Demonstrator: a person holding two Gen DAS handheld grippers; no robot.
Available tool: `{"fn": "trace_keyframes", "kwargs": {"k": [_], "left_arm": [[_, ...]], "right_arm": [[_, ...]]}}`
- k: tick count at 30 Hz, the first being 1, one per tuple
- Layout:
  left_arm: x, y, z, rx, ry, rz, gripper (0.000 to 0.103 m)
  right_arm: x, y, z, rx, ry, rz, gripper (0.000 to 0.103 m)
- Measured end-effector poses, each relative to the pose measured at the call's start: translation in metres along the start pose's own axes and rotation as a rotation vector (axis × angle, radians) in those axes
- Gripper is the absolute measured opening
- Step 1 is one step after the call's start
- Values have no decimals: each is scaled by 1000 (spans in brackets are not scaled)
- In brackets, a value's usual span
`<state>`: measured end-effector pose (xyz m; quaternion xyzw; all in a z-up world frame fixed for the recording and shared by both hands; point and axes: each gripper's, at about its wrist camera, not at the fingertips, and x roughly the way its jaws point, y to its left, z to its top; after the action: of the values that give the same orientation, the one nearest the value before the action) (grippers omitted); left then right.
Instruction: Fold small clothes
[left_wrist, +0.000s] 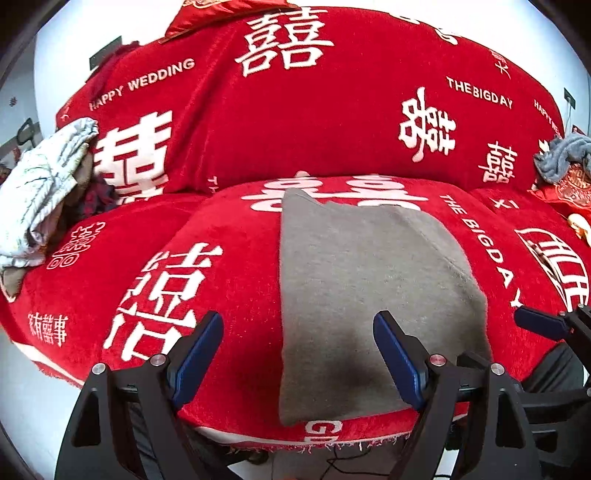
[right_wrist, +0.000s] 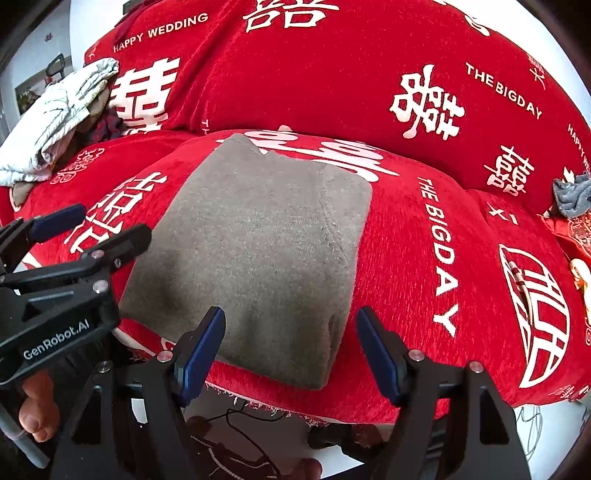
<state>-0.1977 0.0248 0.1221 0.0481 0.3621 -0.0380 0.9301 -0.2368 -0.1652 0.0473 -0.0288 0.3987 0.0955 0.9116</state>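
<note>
Garment (left_wrist: 369, 295) folded on sofa (left_wrist: 229, 280) — both grippers spread, empty.

- Red cover (right_wrist: 406, 258) right of grey folded cloth (right_wrist: 258, 251): bare, open passage.
- Left of cloth: left gripper (right_wrist: 85, 229) crowds the edge.
- Far left: white bundle (left_wrist: 40, 192) piled.
- Far right: grey rag (left_wrist: 565, 155).

- A grey knit garment (left_wrist: 369, 295) is lying folded into a neat, flat rectangle on the middle seat cushion (left_wrist: 229, 295) of the red-covered sofa.
- Its near edge is reaching the cushion's front edge; a stitched seam (right_wrist: 332, 236) is running along its right side.
</note>
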Motion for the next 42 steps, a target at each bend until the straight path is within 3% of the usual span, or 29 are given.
{"fn": "trace_keyframes", "kwargs": {"k": [8, 42], "left_arm": [[-12, 0, 0, 6, -35, -19, 84], [-23, -2, -3, -3, -14, -29, 84]], "right_arm": [[-11, 4, 1, -6, -23, -8, 76], [-27, 0, 0, -6, -57, -5, 76]]}}
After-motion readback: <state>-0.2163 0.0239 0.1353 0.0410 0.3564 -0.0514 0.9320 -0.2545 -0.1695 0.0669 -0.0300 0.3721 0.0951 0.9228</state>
